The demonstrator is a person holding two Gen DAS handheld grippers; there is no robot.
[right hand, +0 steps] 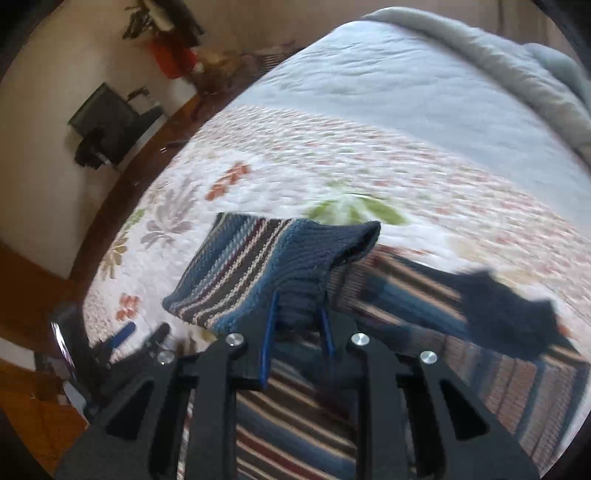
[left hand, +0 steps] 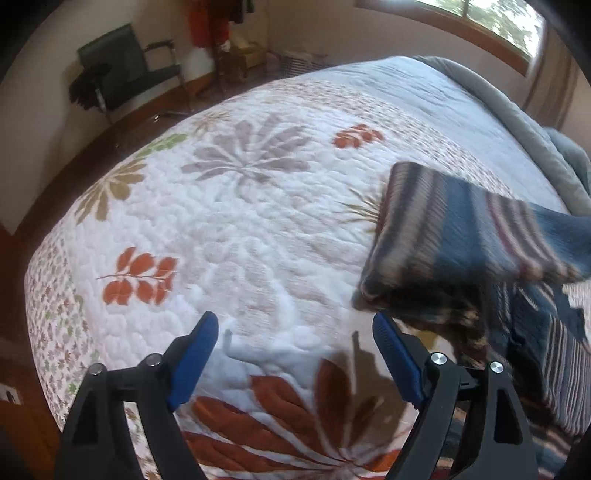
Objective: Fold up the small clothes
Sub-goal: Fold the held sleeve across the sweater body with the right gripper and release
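Note:
A blue, maroon and cream striped knitted sweater (right hand: 258, 266) lies on the floral quilt (left hand: 240, 221). My right gripper (right hand: 297, 314) is shut on a bunched part of the sweater and holds a sleeve-like flap lifted above the rest. The lifted flap (left hand: 461, 229) hangs at the right in the left wrist view. My left gripper (left hand: 295, 332) is open and empty above the quilt, just left of the sweater. The left gripper also shows at the lower left of the right wrist view (right hand: 144, 338).
The bed's quilt ends at the left at a wooden floor (left hand: 22, 406). A grey blanket (right hand: 498, 62) lies at the bed's far side. A dark chair (left hand: 122, 62) stands by the wall. A window (left hand: 491, 22) is at the upper right.

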